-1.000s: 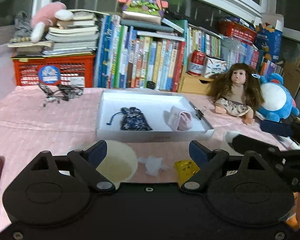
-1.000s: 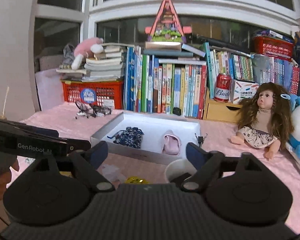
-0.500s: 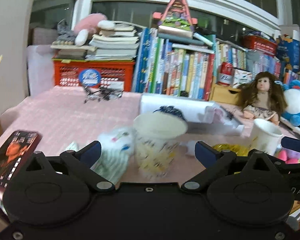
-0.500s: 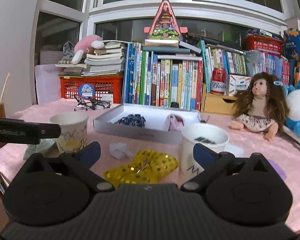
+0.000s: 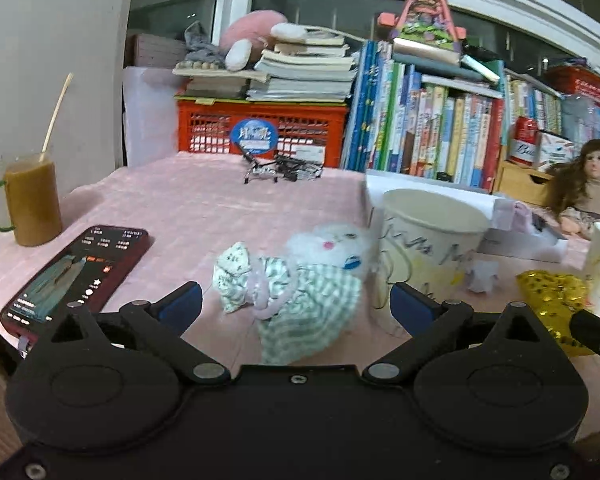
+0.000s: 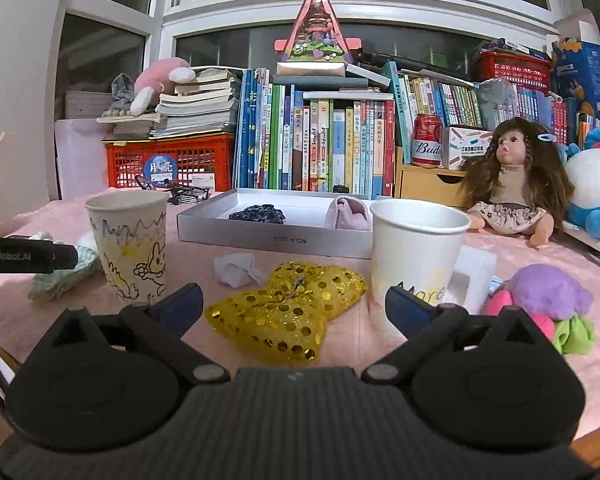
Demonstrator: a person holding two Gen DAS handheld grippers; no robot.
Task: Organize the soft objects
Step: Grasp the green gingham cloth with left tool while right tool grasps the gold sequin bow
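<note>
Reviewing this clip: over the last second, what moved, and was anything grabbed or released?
Both grippers dropped from looking down over the box to table height. The left gripper swung left and now frames the green striped pouch; the right gripper frames the gold sequin bow. Nothing was grasped or released; both stay open. The white box, both paper cups and the doll stayed put.

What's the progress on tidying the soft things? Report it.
Done: a dark pouch and a pink pouch lie in the white tray. In hand: nothing; both tongs, left and right, are open. Left on the table: green checked cloth, gold sequin bow, purple plush.
</note>
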